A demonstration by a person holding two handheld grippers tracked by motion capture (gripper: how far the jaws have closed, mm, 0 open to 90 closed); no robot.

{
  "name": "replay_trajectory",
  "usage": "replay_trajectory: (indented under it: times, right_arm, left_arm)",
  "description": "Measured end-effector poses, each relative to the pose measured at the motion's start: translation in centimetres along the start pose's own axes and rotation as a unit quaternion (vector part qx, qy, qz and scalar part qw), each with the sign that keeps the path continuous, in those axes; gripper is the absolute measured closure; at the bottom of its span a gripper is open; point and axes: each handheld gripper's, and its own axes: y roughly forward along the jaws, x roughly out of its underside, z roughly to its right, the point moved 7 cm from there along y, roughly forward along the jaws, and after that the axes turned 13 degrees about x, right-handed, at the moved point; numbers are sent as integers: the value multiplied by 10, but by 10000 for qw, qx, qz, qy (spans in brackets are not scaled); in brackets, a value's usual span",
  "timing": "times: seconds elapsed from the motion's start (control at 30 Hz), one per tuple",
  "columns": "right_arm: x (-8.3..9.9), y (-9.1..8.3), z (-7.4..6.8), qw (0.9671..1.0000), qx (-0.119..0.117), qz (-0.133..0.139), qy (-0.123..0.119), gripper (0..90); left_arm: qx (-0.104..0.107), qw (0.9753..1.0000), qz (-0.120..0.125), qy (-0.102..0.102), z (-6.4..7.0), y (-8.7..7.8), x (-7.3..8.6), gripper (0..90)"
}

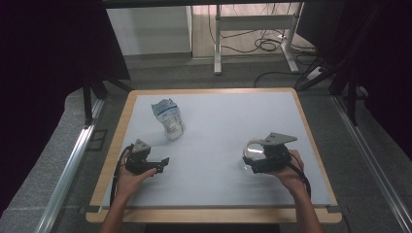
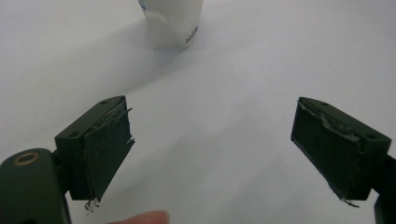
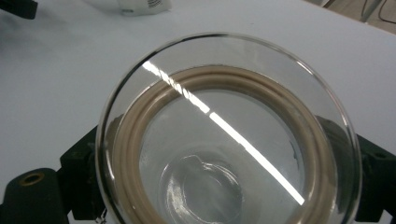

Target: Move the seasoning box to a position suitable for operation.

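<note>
A round glass lid (image 3: 229,140) with a beige sealing ring and a glass knob sits between the jaws of my right gripper (image 3: 229,158), which is shut on it. From above, the lid (image 1: 252,149) and right gripper (image 1: 251,162) hover over the right part of the table. My left gripper (image 1: 163,165) is at the front left, open, with nothing between its jaws (image 2: 210,126). A crumpled white and blue pouch (image 1: 168,118) stands on the table behind the left gripper, and its lower end (image 2: 171,23) appears straight ahead in the left gripper view.
A white mat covers the wood-rimmed table (image 1: 214,91). Metal rails (image 1: 73,160) run along both sides. Behind the table stand a white desk frame (image 1: 252,29) and loose cables (image 1: 267,44) on the floor. Dark curtains hang left and right.
</note>
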Motion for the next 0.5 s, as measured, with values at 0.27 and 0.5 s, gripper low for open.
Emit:
replay_trajectory:
  times: [0.27, 0.5]
  right_arm:
    - [8, 12, -10, 9995, -82, -228, -199, 112]
    - [8, 12, -10, 9994, -194, -220, -159, 112]
  left_arm:
    - [5, 10000, -67, 38, -1, 2, 2, 121]
    - [42, 10000, -70, 9, -2, 5, 4, 121]
